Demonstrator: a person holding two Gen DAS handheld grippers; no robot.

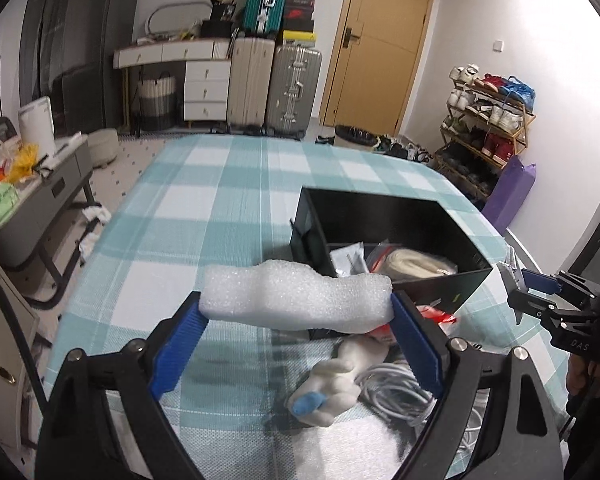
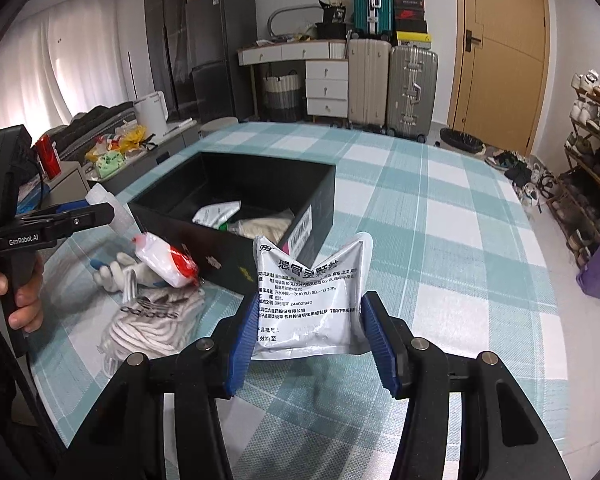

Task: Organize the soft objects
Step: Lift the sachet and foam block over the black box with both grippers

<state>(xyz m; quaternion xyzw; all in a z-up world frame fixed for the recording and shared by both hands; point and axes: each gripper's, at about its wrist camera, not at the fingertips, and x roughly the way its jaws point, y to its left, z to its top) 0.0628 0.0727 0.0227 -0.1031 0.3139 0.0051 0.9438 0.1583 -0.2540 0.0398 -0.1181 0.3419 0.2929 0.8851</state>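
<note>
My left gripper (image 1: 296, 308) is shut on a white foam piece (image 1: 296, 296) and holds it above the checked tablecloth, just short of the black box (image 1: 440, 220). My right gripper (image 2: 308, 316) is shut on a silver medicine sachet (image 2: 308, 304) and holds it upright in front of the black box (image 2: 320, 192). The box holds a cream cloth item (image 2: 266, 228) and a sachet (image 2: 216, 212). On the cloth beside the box lie a white plush toy (image 1: 336, 380), a white cable bundle (image 1: 396, 392), a red-and-white packet (image 2: 168, 264) and a bagged white rope (image 2: 156, 328).
The teal checked tablecloth (image 1: 204, 200) covers the table. A grey side table (image 1: 40, 196) with clutter stands at the left. Suitcases (image 1: 276, 84), a drawer unit, a door and a shoe rack (image 1: 484, 128) stand beyond the far edge.
</note>
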